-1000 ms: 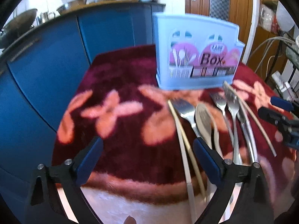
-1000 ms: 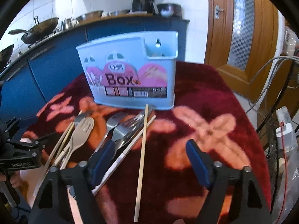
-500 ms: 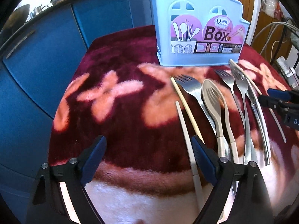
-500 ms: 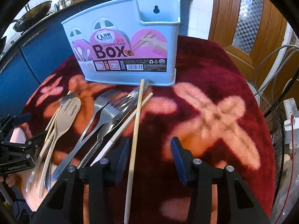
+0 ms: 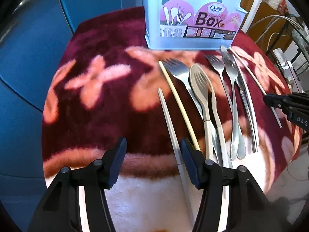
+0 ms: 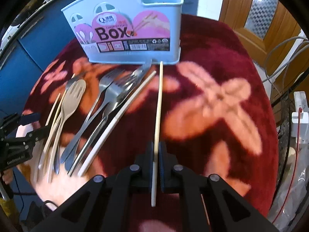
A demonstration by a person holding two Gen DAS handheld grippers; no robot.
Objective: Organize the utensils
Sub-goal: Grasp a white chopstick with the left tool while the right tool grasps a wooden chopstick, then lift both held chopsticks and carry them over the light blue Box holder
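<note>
Centrally in the right wrist view, a pale wooden chopstick is clamped between the blue pads of the right hand-held gripper, whose jaws are closed on it near its lower end. Its far tip is seen just in front of the light blue utensil box, which is stood upright at the far side of the table, covered in a dark red plush cloth with pink flowers.

To the left of the held chopstick, the other utensils are laid out on the cloth: a white-handled chopstick, several metal forks partly overlapped, and a beige slotted spoon, with more chopsticks beside it.

From the left wrist view, the left hand-held gripper is held open above the near edge of the table, nothing being gripped between its jaws. Its right finger is seen just beside a flat grey-white chopstick and a thin wooden chopstick. Whether that finger touches either cannot be told. The utensil box is shown at the far side, behind the row of forks and the slotted spoon.
</note>
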